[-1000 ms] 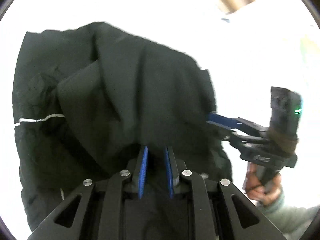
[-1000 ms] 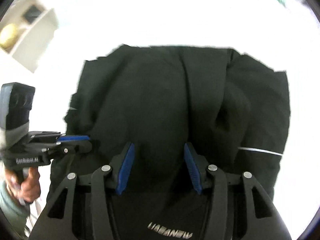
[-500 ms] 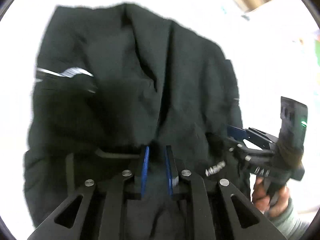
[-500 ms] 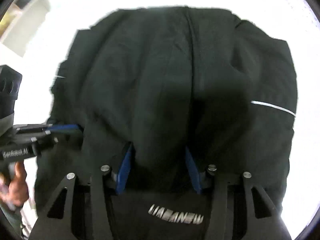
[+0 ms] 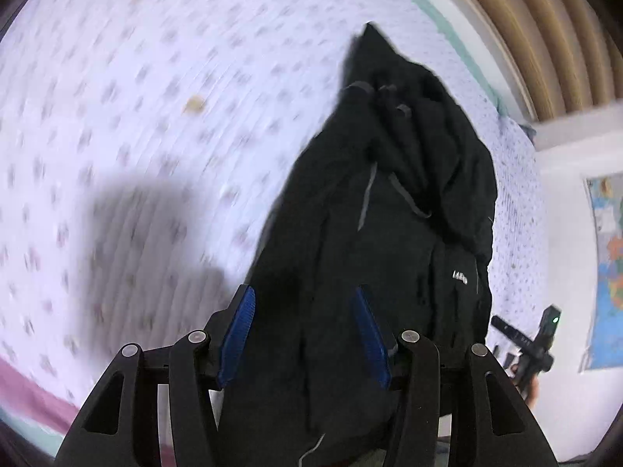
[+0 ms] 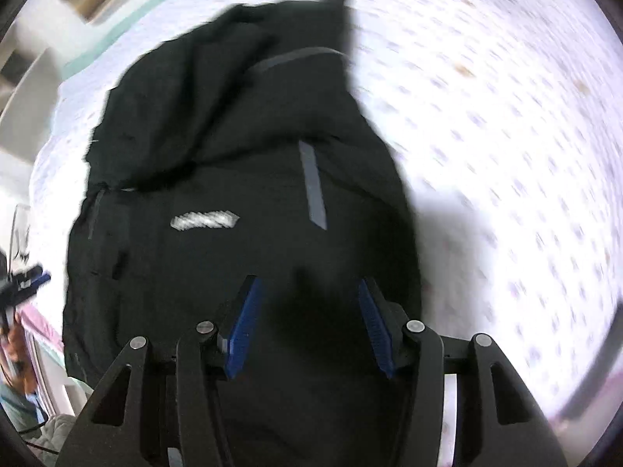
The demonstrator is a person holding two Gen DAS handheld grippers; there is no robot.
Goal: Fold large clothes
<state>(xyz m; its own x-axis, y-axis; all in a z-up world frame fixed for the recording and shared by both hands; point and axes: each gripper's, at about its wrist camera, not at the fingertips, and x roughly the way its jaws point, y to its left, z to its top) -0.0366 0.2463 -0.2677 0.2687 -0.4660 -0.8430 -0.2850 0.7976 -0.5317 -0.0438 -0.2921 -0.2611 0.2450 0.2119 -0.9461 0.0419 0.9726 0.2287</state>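
Observation:
A large black garment [image 5: 389, 233] with grey drawcords and a small white logo lies bunched in a long heap on a white patterned bedsheet [image 5: 136, 116]. My left gripper [image 5: 303, 334] is open, its blue pads apart above the near end of the garment, holding nothing. In the right wrist view the same garment [image 6: 233, 175] shows a grey strip and a white logo. My right gripper [image 6: 307, 323] is open over its near end, also holding nothing. Each gripper shows small at the edge of the other's view: the right one [image 5: 521, 342], the left one [image 6: 23, 280].
The bedsheet [image 6: 506, 136] stretches wide beside the garment. A pink and teal bed edge [image 5: 27, 397] runs along the near side. Beige curtains [image 5: 545, 19] and a wall map [image 5: 607, 272] stand beyond the bed.
Both grippers have let go of the garment and opened wide. They have drawn back, and the garment has dropped onto the bed as a long heap.

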